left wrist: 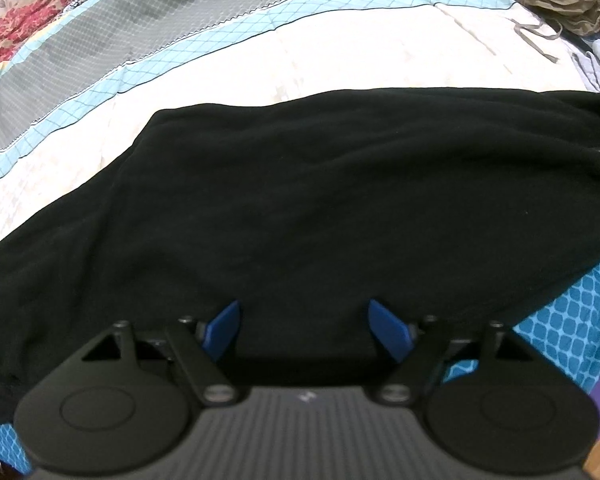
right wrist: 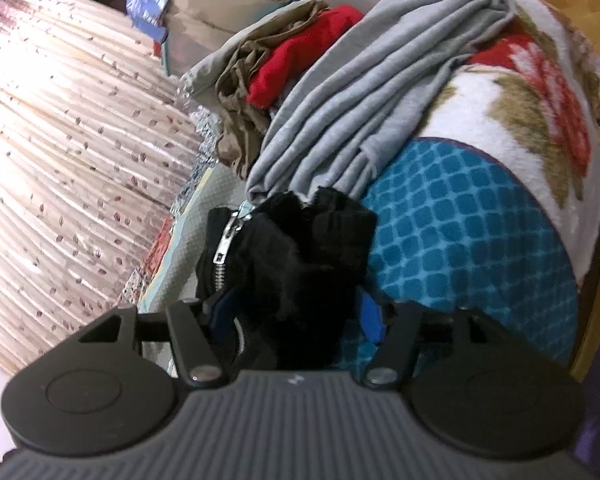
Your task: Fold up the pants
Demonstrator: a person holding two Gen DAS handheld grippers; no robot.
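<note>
Gathering the black pants (left wrist: 320, 200) across the bed (left wrist: 340, 52), we are pinching their zippered end in the right gripper (right wrist: 296, 312) to carry a fold, while the left gripper (left wrist: 304, 328) is hovering spread over the cloth.

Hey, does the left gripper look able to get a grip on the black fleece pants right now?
Probably yes. The left gripper hangs open right over the black fleece pants, blue fingers apart, nothing between them and the cloth.

Bright even light; fisheye-bent edges; slight blur throughout.
</note>
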